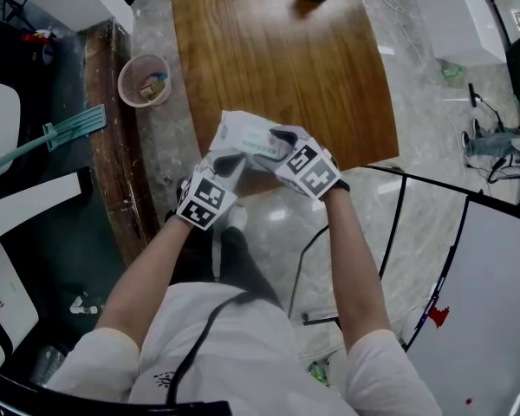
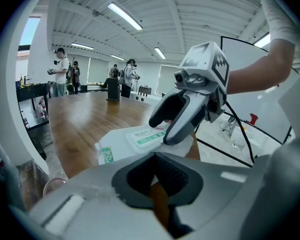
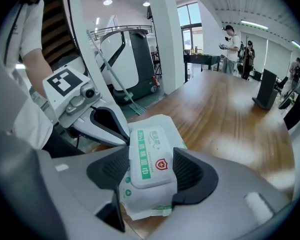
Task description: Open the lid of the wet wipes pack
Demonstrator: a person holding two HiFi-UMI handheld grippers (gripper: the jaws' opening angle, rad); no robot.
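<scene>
The pack is over the counter's near edge, its end apparently pinched in the left claw, the right claw wide astride the lid, not clamping. If those pads squeeze the lid's sides (instead of catching its lip), the pack could twist free. Glossy wood; big hall, people beyond.

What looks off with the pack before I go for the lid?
Nothing stands out. The pack hangs tilted over the edge of the table, its wrapper crumpled at the near end. The lid is shut and flat between the open jaws of the right gripper; the left gripper pinches a corner.
</scene>
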